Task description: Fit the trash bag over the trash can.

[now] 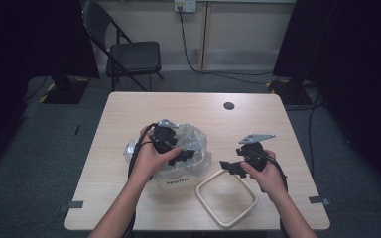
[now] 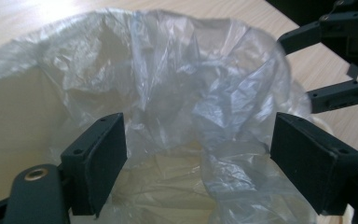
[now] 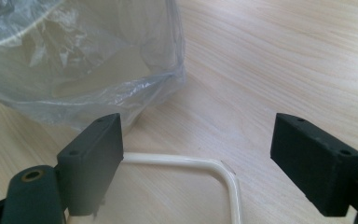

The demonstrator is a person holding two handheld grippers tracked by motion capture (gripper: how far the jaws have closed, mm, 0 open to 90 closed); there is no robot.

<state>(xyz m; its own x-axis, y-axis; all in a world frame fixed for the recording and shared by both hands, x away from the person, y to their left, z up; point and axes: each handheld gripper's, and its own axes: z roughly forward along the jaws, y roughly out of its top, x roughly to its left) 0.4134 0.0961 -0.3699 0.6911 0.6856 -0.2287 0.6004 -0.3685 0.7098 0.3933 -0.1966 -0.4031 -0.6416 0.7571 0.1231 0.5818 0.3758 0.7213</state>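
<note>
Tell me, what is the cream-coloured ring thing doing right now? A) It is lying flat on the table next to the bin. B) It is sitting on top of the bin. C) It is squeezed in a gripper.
A: the cream ring lies flat on the table beside the bag-lined bin, and the right gripper hangs open above one corner.

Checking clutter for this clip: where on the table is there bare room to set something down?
Free: the far strip of the table beyond the plastic bag, up to the dark round spot, and the left edge. Crowded: the near middle, where the bin, cream ring, left gripper and right gripper sit.
</note>
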